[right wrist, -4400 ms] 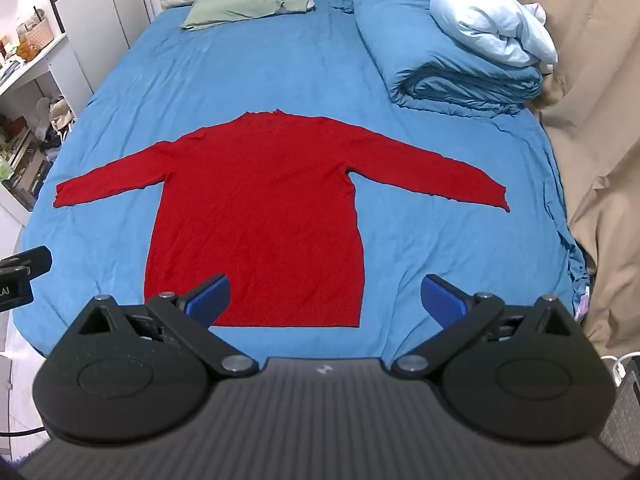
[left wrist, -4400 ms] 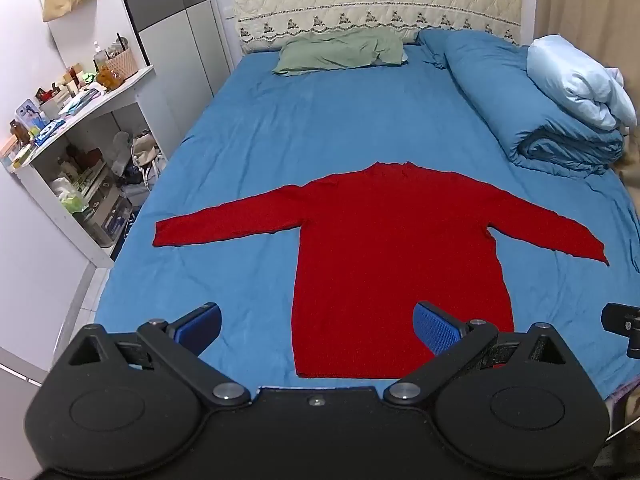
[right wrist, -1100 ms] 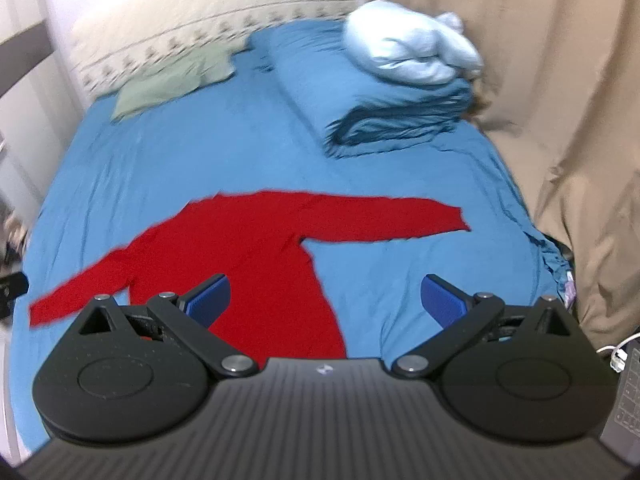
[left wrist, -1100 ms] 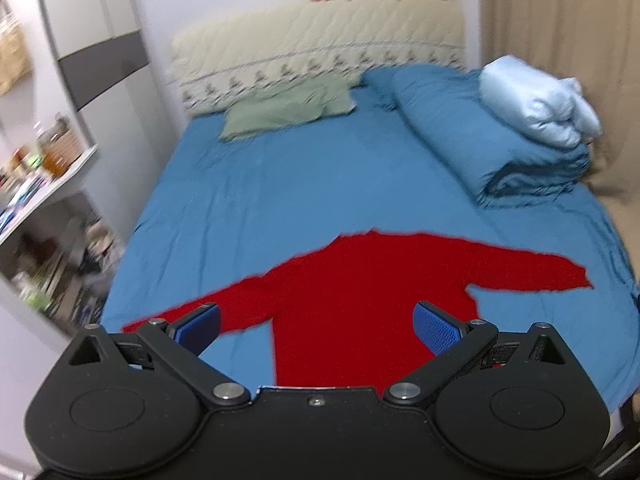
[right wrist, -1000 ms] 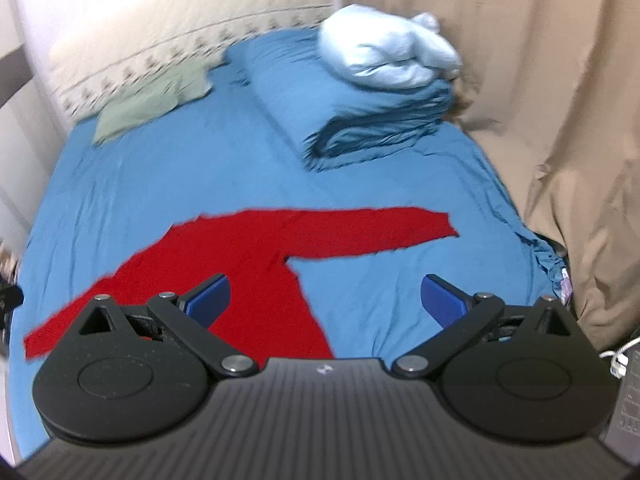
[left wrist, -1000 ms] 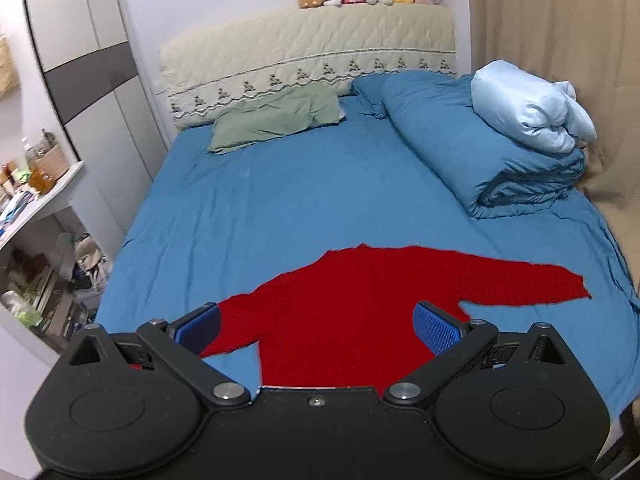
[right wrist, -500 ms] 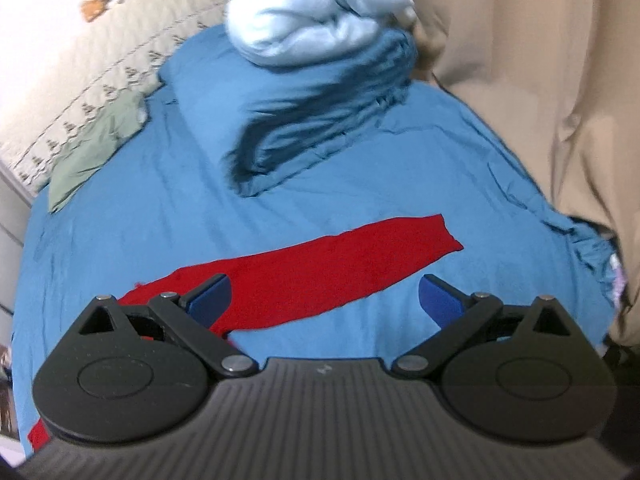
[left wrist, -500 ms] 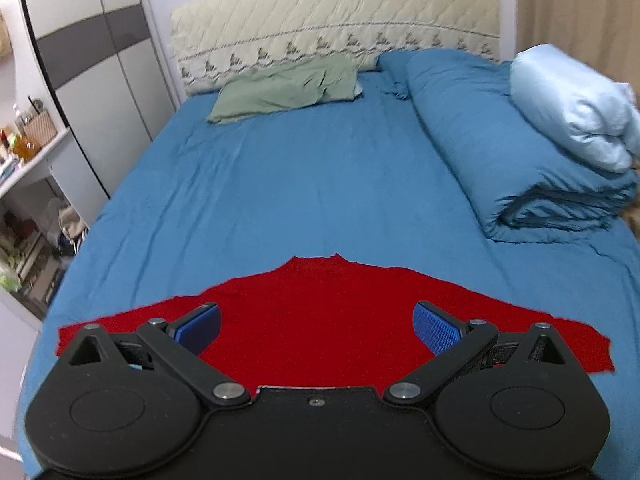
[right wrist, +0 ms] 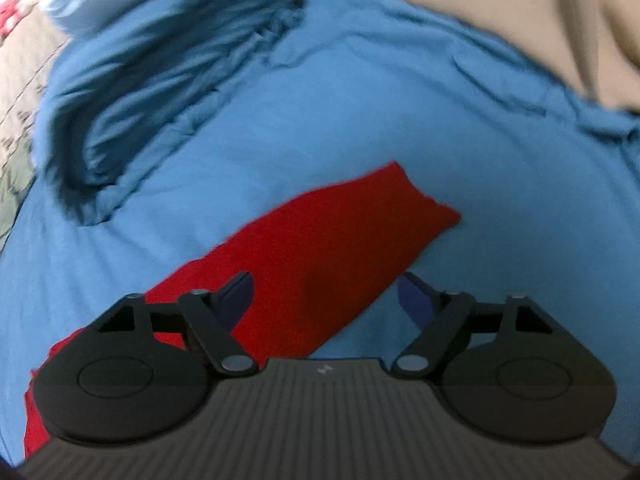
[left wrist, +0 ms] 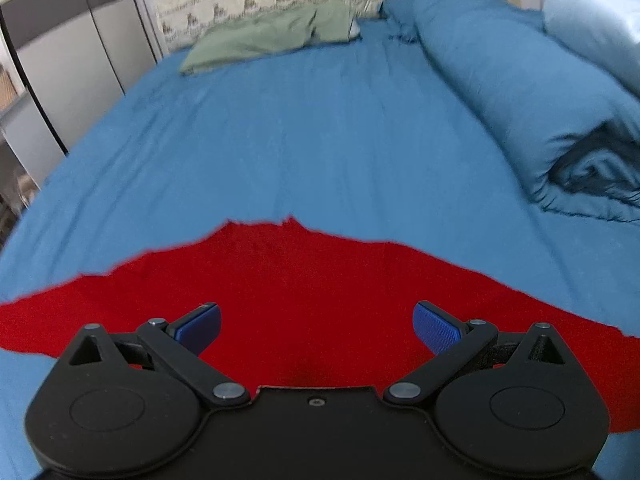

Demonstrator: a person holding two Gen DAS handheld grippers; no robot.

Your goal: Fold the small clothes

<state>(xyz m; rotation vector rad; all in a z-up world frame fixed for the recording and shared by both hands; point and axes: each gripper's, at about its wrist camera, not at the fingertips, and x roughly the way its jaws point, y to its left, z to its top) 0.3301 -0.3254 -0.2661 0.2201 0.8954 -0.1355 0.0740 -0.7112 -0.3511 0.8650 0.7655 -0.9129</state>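
Note:
A red long-sleeved sweater lies flat on the blue bed sheet, sleeves spread to both sides. My left gripper is open and empty, low over the sweater's upper body just below the collar. My right gripper is open and empty, low over the sweater's right sleeve, a little short of its cuff end. The right wrist view is blurred.
A folded blue duvet with a pale blue blanket on it lies along the bed's right side. A green pillow rests by the headboard. A wardrobe stands left. Beige curtains hang right of the bed.
Both grippers have moved forward and down toward the sweater. The left now hovers over the chest near the collar; the right has swung right over the right sleeve. Both stay open.

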